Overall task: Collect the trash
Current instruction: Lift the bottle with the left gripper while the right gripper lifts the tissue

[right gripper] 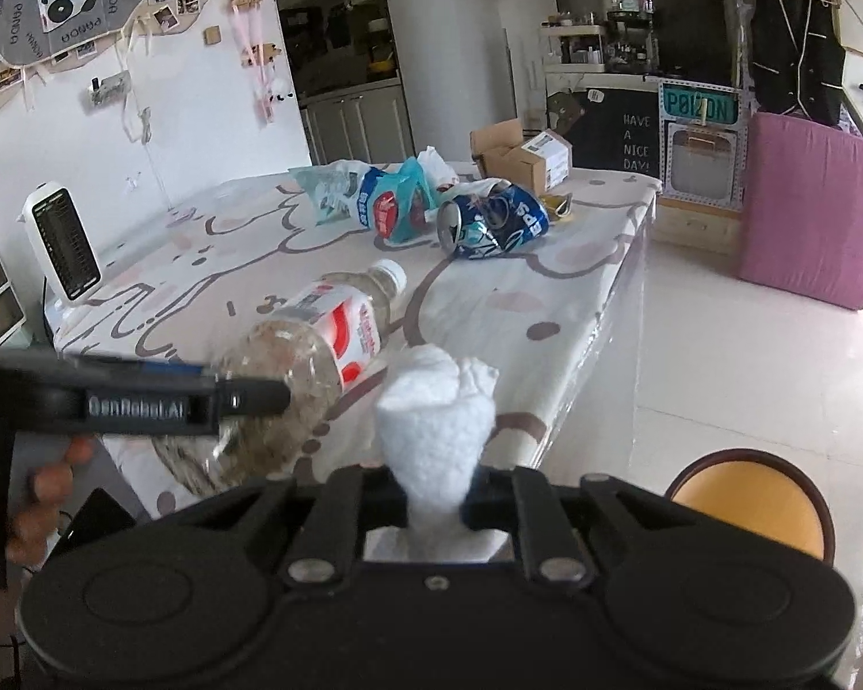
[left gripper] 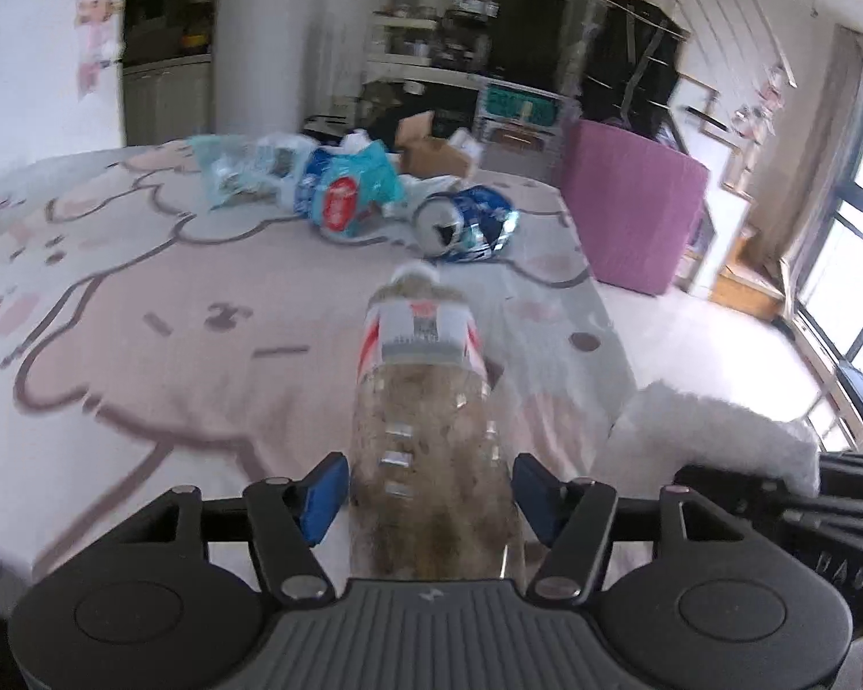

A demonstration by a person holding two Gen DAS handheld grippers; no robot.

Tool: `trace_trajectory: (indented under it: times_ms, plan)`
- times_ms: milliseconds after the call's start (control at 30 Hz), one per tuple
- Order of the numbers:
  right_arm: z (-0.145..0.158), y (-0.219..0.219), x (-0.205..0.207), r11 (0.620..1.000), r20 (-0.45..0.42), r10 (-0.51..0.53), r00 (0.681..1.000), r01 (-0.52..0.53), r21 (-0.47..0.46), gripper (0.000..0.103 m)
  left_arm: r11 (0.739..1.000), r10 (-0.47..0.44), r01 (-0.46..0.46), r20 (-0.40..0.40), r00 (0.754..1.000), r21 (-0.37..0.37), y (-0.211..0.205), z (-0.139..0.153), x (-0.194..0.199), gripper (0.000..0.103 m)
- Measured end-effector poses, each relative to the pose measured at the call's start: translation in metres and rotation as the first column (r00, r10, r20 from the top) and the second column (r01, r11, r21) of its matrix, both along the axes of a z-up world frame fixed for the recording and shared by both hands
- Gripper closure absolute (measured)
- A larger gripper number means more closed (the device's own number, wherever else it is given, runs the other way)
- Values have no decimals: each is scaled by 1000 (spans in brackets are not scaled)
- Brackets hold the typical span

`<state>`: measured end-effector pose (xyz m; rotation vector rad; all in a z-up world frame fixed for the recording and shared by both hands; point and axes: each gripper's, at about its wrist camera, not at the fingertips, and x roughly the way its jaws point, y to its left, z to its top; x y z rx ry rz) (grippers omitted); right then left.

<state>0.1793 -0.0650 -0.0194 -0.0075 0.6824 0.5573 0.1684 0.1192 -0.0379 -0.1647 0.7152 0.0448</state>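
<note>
1. The left gripper (left gripper: 428, 497) has a clear plastic bottle (left gripper: 426, 402) between its blue pads (left gripper: 322, 497). The bottle fills the gap from side to side and appears lifted off the surface (left gripper: 144, 316), cap pointing away, so I judge it held — the jaws stand wide only because the bottle is wide.

2. The right gripper (right gripper: 434, 494) is pinched nearly shut on a crumpled white tissue (right gripper: 437, 420), which sticks up and forward from between the jaws, above the near edge of the surface.

3. Done so far, as I read it: two pieces of trash are picked up, one in each gripper. Neither has been dropped anywhere yet, and no bin or bag shows in either view.

4. Left on the surface, towards the far end: a crushed blue can (right gripper: 492, 221) lying on its side, a heap of blue and white plastic wrappers (right gripper: 374, 195) just beside it, and an open cardboard box (right gripper: 515, 158) behind them.

5. My judgement — the task is in its early part; most of the litter is uncollected, and both grippers must be emptied before they can take more.
</note>
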Motion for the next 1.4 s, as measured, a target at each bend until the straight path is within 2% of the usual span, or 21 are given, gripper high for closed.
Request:
trace_trajectory:
  times_ms: [33,100,200,333,467,533,567,600,733,1167,1400]
  plan:
    - [-1,0,-1,1000,-1,-2,1000,2,5,89,1000,20,-20,14,1000,9,-2,-3,-8,26]
    - [-2,-1,-2,1000,-2,-5,1000,5,17,89,999,41,-42,45,998,26,-9,-8,-23,22]
    - [-3,-1,-4,1000,-1,-6,1000,6,27,89,997,72,-75,88,993,26,-20,-15,-37,22]
    - [-5,-1,-7,999,-2,-9,1000,9,31,89,986,141,-152,159,977,61,-30,-22,-42,22]
    - [-7,-2,-9,999,-1,-14,1000,14,31,89,982,174,-184,170,970,42,-28,-26,-35,24]
    - [-8,-3,-9,999,-4,-15,1000,15,34,89,981,179,-189,175,968,43,-27,-27,-34,29]
    - [-9,-3,-10,999,-5,-16,1000,16,34,89,981,177,-188,175,969,43,-27,-27,-34,31]
    - [-9,-3,-9,999,-6,-17,1000,17,33,89,983,172,-181,172,970,35,-26,-28,-33,38]
    - [-11,-3,-7,999,-9,-21,1000,21,35,89,986,158,-166,171,972,30,-25,-27,-35,41]
    - [4,-22,-10,995,31,-61,998,59,76,90,990,119,-132,233,965,42,-32,3,-40,43]
    - [21,-50,-11,988,69,-125,990,118,102,90,996,64,-80,275,959,48,-54,25,-36,43]
